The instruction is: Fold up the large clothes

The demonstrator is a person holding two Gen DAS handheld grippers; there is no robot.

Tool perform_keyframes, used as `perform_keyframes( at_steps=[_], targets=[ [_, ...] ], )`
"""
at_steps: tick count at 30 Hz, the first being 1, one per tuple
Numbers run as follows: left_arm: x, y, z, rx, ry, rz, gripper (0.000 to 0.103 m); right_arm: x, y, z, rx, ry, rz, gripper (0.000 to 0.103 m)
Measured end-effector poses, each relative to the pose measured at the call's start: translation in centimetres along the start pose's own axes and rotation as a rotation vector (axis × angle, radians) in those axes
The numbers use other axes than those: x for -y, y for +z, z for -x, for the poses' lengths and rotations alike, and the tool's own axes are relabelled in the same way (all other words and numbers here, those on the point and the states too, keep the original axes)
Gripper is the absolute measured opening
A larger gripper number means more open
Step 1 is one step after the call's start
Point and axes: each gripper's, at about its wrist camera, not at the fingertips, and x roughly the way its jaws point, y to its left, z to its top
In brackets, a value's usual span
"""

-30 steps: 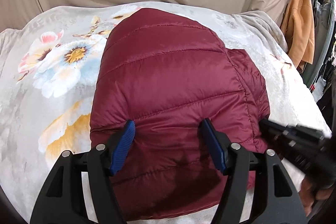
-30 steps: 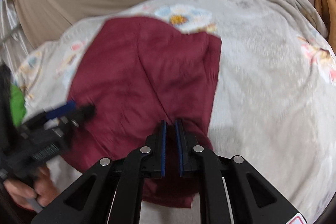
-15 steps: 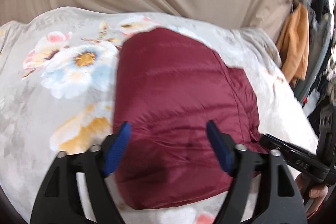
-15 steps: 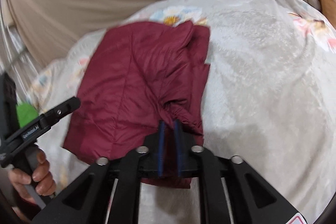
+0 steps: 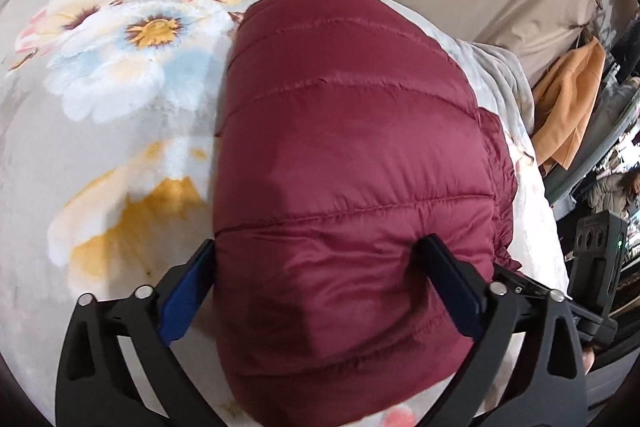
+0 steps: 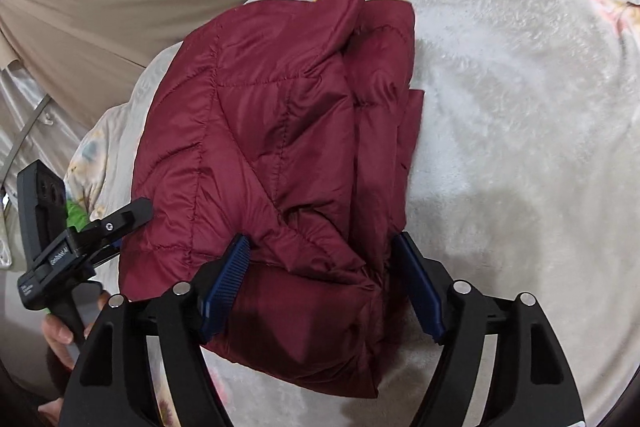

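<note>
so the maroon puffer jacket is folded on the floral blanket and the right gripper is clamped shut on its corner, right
Not quite. The maroon puffer jacket does lie folded on the floral blanket, but the right gripper is not clamped shut: the right wrist view shows its jaws spread open either side of the jacket's near corner.

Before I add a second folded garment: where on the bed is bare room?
Bare floral blanket left of the maroon jacket, and plain blanket right of it in the right wrist view. Crowded at the near edge, where both open grippers straddle the jacket.
</note>
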Motion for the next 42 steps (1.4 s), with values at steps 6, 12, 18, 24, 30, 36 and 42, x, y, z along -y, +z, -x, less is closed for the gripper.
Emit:
perform_keyframes(
  at_steps=[6, 12, 18, 24, 30, 36, 42],
  targets=[
    [0.0, 0.2, -1.1, -0.001, 0.003, -0.024, 0.098, 2.0, 0.6, -1.3, -0.041, 0.109, -0.058, 0.079],
    [0.9, 0.3, -0.5, 0.034, 0.004, -0.083, 0.079, 1.1, 1.6, -2.3, -0.055, 0.127, -0.021, 0.067],
    [3.8, 2.0, 2.8, 0.116, -0.034, -0.201, 0.041, -1.4, 2.2, 0.1, 0.042, 0.102, 0.047, 0.02],
    [8.3, 4.2, 10.2, 0.31, -0.114, -0.352, 0.037, -5.5, 3.0, 6.6, 0.228, 0.077, 0.143, 0.017],
    [9.5, 6.6, 19.5, 0.598, -0.177, -0.458, 0.037, -12.2, 5.1, 14.6, 0.51, 0.076, 0.327, 0.017],
    [4.4, 11.4, 22.3, 0.75, -0.201, -0.435, 0.04, -17.6, 10.5, 15.8, 0.631, 0.178, 0.428, 0.018],
    [-3.5, 15.9, 13.5, 0.608, -0.102, -0.318, 0.044, -19.0, 16.3, 4.3, 0.511, 0.203, 0.376, 0.02]
  ],
)
